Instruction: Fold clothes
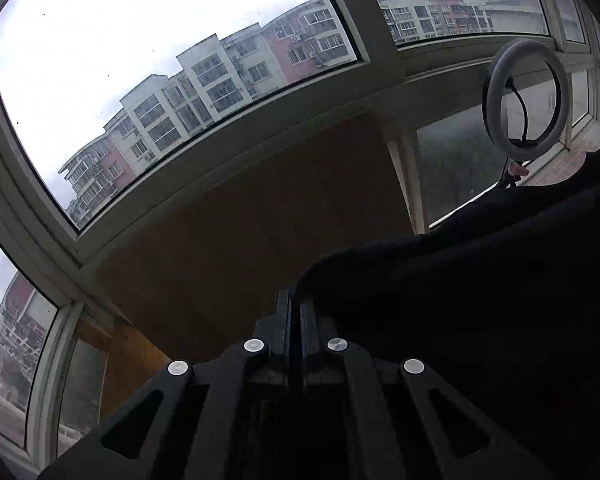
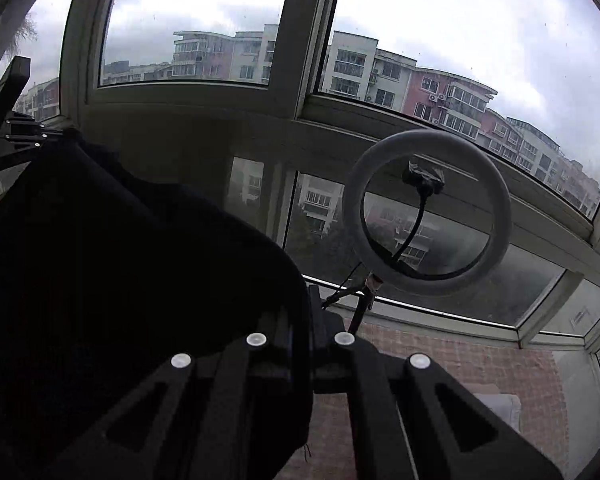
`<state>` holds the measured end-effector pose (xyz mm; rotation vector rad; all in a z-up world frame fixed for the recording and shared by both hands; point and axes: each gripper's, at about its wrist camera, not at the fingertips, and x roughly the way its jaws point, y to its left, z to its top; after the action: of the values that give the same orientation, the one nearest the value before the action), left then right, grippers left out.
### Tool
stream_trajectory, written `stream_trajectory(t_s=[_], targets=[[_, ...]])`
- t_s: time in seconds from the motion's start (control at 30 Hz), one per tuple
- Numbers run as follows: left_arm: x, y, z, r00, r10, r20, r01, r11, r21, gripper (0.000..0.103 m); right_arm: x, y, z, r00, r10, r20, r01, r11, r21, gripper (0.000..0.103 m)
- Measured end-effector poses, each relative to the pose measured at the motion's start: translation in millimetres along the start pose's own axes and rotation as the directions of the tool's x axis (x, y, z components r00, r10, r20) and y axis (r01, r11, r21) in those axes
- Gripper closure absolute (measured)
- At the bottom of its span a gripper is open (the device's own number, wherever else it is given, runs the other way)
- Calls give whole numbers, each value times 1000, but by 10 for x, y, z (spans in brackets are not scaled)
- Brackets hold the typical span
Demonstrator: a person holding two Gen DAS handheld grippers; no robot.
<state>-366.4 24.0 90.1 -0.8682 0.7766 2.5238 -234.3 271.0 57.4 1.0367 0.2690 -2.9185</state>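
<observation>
While both of my tongs are raised toward the windows, each one is pinched tight on the same dark, almost black cloth garment (image 1: 480,300). In the left wrist view my left gripper (image 1: 296,304) has its two black jaws pressed together, with the edge of the fabric caught between them at the tip; from there the garment billows away toward three o'clock and fills the whole lower right of the view. At about twelve o'clock from that gripper stands a brown wooden board (image 1: 260,216), set below the large pale-framed window (image 1: 380,40), through which I see grey sky and white and red apartment blocks. Far off at two o'clock is a white ring light on a stand (image 1: 526,100), partly cut off at its foot by the cloth. In the right wrist view my right gripper (image 2: 310,320) is likewise clamped shut, with the garment's edge running into the jaws and the cloth draping down over the left finger, spreading toward nine and ten o'clock. At the far ten o'clock end of the fabric I can make out the other black gripper gripping the opposite corner, so the garment hangs stretched between my two hands, clear of any surface that I can see. The ring light stands at about one o'clock from the right gripper, near it, with a black cable curling through its middle, and a red brick-tiled floor (image 2: 480,364) shows beneath at four o'clock.
</observation>
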Motion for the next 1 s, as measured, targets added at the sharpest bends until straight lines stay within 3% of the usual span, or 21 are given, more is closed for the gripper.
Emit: stream_trajectory(t_s=[0.07, 0.17, 0.23, 0.27, 0.33, 0.4, 0.47, 0.57, 0.67, 0.83, 0.9, 0.93, 1.0], targets=[[842, -360, -312, 990, -47, -131, 49, 999, 10, 100, 752, -12, -395, 993, 10, -121, -6, 999, 33, 98], [1807, -863, -757, 957, -88, -277, 101, 994, 32, 100, 1603, -16, -947, 966, 36, -257, -17, 997, 75, 98], [2186, -1120, -1001, 929, -122, -348, 136, 991, 17, 100, 1975, -48, -1187, 936, 70, -344, -37, 994, 100, 96], [2261, -1169, -1092, 924, -126, -360, 140, 990, 13, 100, 2087, -77, -1267, 921, 79, -382, -38, 993, 115, 94], [2396, -1248, -1267, 916, -132, -379, 146, 989, 8, 100, 2024, -220, -1385, 913, 85, -398, -28, 989, 147, 91], [2372, -1197, -1305, 916, -144, -373, 151, 989, -13, 100, 1846, -391, -1485, 914, 93, -394, -22, 983, 183, 82], [2341, -1145, -1278, 916, -168, -363, 162, 986, -45, 100, 1567, -520, -1574, 917, 117, -380, -30, 973, 227, 62], [2312, -1140, -1236, 917, -179, -356, 178, 983, -38, 96, 1289, -459, -1737, 905, 189, -381, -84, 957, 277, 53], [2199, -1130, -1227, 916, -185, -355, 194, 981, -10, 96, 1367, -232, -1949, 853, 253, -456, -130, 950, 285, 51], [1924, -1008, -1292, 926, -181, -331, 203, 979, 30, 88, 1632, 71, -2243, 796, 177, -579, -97, 981, 167, 52], [1864, -830, -1402, 927, -180, -330, 193, 981, 6, 88, 1651, 94, -2290, 787, 190, -588, -120, 980, 156, 66], [1835, -739, -1459, 927, -179, -330, 188, 982, -6, 87, 1653, 88, -2296, 778, 212, -592, -142, 976, 163, 93], [1825, -622, -1587, 917, -192, -350, 190, 981, -39, 87, 1624, 44, -2248, 771, 219, -597, -162, 975, 150, 95]])
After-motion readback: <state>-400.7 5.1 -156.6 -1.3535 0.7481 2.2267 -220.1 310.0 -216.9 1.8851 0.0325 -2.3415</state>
